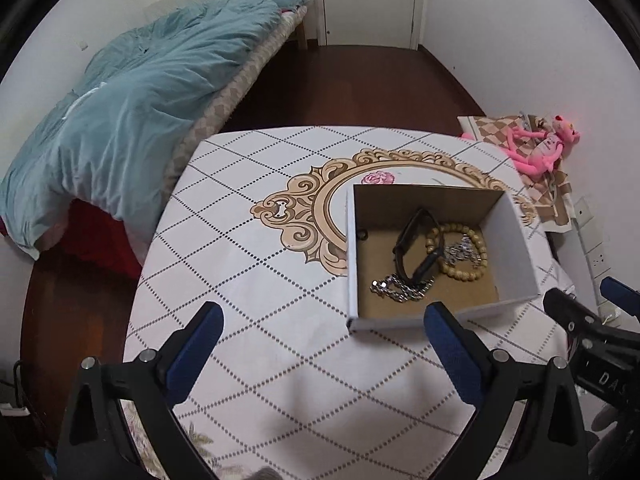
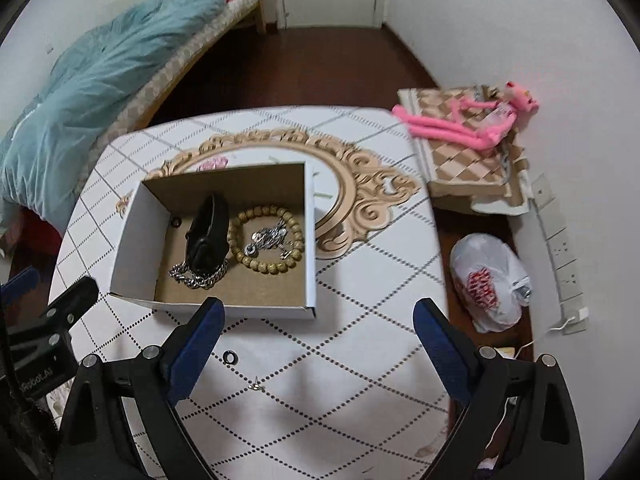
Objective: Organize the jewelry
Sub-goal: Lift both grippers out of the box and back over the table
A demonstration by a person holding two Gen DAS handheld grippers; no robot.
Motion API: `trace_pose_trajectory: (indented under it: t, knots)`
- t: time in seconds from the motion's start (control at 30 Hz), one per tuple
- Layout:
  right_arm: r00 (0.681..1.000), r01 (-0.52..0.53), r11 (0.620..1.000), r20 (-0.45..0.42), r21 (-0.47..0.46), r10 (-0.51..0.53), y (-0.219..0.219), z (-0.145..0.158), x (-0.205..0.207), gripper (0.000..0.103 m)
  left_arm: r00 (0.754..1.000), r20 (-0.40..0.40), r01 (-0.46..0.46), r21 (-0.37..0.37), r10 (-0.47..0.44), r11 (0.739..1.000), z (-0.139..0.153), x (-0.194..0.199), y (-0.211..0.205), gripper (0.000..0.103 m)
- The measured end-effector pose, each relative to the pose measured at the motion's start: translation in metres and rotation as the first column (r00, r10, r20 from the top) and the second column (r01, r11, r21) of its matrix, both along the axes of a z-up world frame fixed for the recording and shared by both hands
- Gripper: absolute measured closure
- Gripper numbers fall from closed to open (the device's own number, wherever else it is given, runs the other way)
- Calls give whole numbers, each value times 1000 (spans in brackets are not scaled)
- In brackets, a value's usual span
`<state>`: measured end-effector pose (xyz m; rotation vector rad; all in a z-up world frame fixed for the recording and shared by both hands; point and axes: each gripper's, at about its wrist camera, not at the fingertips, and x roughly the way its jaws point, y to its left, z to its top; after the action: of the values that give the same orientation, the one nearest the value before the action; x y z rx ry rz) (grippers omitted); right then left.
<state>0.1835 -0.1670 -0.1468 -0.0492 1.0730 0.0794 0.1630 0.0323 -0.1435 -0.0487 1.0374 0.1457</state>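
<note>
Jewelry was mostly gathered in the box (image 2: 224, 240): a black band (image 2: 208, 232), a bead bracelet (image 2: 240, 220), a silver chain (image 2: 196, 276) and a small silver piece (image 2: 268, 238) lay on its brown floor, and a small black ring (image 2: 176, 222) sat near its far left corner; two pieces were left outside on the cloth (image 2: 340, 344), a black ring (image 2: 231, 357) and a tiny metal piece (image 2: 255, 386), perhaps an ear stud, though it was too small to be told surely.

The step in hand was judged to be the fetching of these two strays; the ring would best be pinched across its rim from straight above, with the pads brought down level to the cloth and closed slowly, since so small and flat a thing could be flicked away or the cloth dragged up with it; the stud would call for the very tips.

The right gripper (image 2: 316, 332) was held wide open and empty; the ring lay just inside its left finger, the stud a little nearer the camera, both on the near side of the box. The left gripper (image 1: 320, 330) was likewise spread wide and empty, with its right finger before the near wall of the box.
</note>
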Motion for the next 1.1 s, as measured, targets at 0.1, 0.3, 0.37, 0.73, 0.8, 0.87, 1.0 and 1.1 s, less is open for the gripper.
trace_pose_trajectory:
  t: [0.1,0.3,0.37,0.73,0.8,0.87,1.0,1.1]
  knots:
    - [998,13,1000,55,-3,-12,-5,19,-16,7,999,33,1,1,-1,1000,15,-14,-5,1]
    - [990,30,1000,141,8,-31,-12,56,-48,7,994,111,14,5,-14,1000,49,-40,-15,1]
    - [986,33,999,162,11,-34,-14,66,-57,7,992,126,18,1,-18,1000,57,-46,-17,1]
    - [969,53,997,237,62,-66,-27,100,-86,7,983,184,22,-23,-17,999,83,-66,-22,1]
    - [969,54,996,238,76,-71,-30,100,-85,7,984,176,14,-23,-9,1000,79,-65,-22,1]
    - [972,64,994,221,88,-82,-35,93,-80,7,988,156,7,-23,-4,1000,70,-61,-23,1]
    - [985,97,990,130,99,-110,-45,54,-65,6,995,100,-4,6,4,1000,38,-51,-25,1]
    - [990,118,989,63,88,-124,-51,9,-56,7,999,35,-7,35,6,999,5,-43,-28,1]
